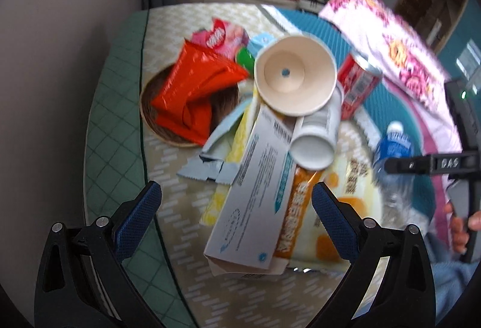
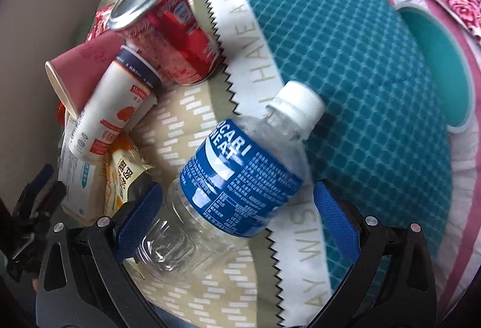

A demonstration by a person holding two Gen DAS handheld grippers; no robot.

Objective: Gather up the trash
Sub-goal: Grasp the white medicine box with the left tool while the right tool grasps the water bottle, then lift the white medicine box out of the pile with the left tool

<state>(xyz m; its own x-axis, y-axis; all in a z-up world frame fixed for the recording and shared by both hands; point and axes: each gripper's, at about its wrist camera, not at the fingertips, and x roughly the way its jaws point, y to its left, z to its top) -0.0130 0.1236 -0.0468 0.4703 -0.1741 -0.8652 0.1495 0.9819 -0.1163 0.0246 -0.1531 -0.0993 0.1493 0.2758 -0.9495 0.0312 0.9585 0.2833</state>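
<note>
Right gripper [image 2: 237, 205] was held wide apart around plastic bottle [image 2: 240, 165] at lower centre, lying on table [image 2: 186, 105], not yet squeezed. Step judged: grasping bottle; closing needed next. Left gripper [image 1: 236, 205] was spread above carton [image 1: 255, 192], holding nothing.

Woven basket [image 1: 156, 129] mostly hidden under red wrapper [image 1: 195, 87]; floral cloth [image 1: 399, 57] motion-blurred; orange packet [image 2: 123, 174] partly covered.

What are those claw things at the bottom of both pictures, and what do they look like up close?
They are handheld grippers. The left gripper and right gripper look alike: two black plastic arms with triangular cutouts and silver rivets, each tipped with a blue textured pad. Seen from the left camera, the right one carries white "DAS" lettering. No cables show.
</note>
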